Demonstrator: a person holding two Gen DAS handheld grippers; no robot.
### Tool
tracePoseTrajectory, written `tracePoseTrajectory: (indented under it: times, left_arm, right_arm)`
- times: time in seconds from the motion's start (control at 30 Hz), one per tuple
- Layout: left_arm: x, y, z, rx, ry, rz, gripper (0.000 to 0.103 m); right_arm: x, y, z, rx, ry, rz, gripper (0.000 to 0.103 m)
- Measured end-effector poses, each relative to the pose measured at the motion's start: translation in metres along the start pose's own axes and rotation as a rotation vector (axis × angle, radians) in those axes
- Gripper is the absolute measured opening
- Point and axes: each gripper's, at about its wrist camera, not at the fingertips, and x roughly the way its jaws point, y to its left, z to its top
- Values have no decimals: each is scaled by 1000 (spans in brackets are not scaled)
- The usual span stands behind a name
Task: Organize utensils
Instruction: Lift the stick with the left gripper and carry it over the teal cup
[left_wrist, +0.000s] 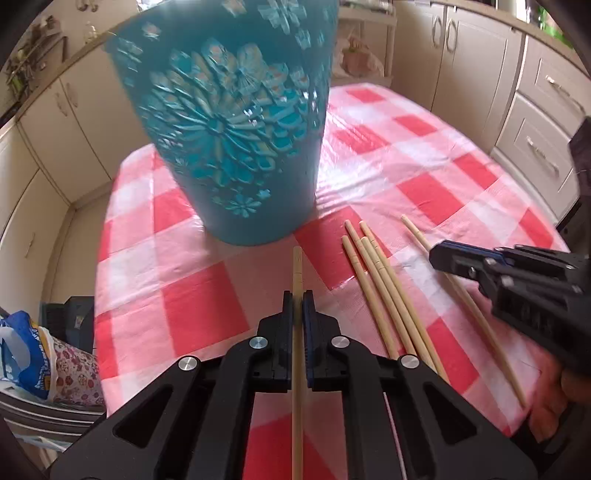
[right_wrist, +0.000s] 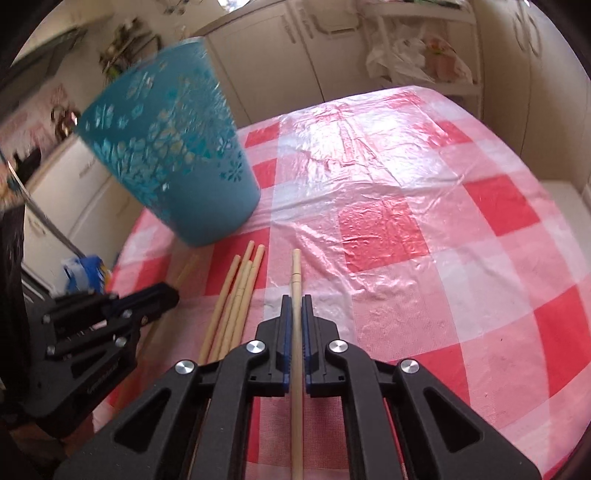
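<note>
My left gripper (left_wrist: 297, 295) is shut on a wooden chopstick (left_wrist: 297, 266) whose end pokes past the fingertips toward a tall teal cut-out holder (left_wrist: 236, 129). In the right wrist view my right gripper (right_wrist: 295, 299) is likewise shut on a chopstick (right_wrist: 296, 266). Several loose chopsticks (left_wrist: 384, 291) (right_wrist: 240, 291) lie side by side on the red-and-white checked tablecloth (left_wrist: 443, 192) (right_wrist: 443, 221) between the two grippers. The holder (right_wrist: 173, 147) stands upright at the table's left. Each view catches the other gripper: right gripper (left_wrist: 436, 254), left gripper (right_wrist: 173, 295).
Cream kitchen cabinets (left_wrist: 480, 74) surround the table. Bags (left_wrist: 26, 350) sit on the floor beyond the table's left edge. A white plastic bag (right_wrist: 402, 55) rests on a shelf behind the far edge. A hand (left_wrist: 550, 402) shows under the right gripper.
</note>
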Motion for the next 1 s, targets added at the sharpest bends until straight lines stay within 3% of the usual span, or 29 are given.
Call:
tracePoseTrajectory:
  times: [0.17, 0.33, 0.57, 0.8, 1.0]
  left_arm:
    - [-38, 0, -4, 7, -92, -5, 5]
    - [-71, 1, -3, 5, -173, -25, 5]
    - [-123, 22, 12, -51, -334, -93, 5]
    - [-160, 52, 53, -126, -506, -121, 5]
    - [-171, 74, 89, -187, -596, -142, 5]
  right_arm:
    - [-17, -8, 5, 65, -111, 51, 6]
    - [-28, -12, 9, 94, -199, 12, 6]
    - [-17, -19, 9, 112, -183, -58, 6]
    - [-14, -25, 8, 149, -154, -52, 6]
    - [-10, -24, 7, 146, -135, -50, 6]
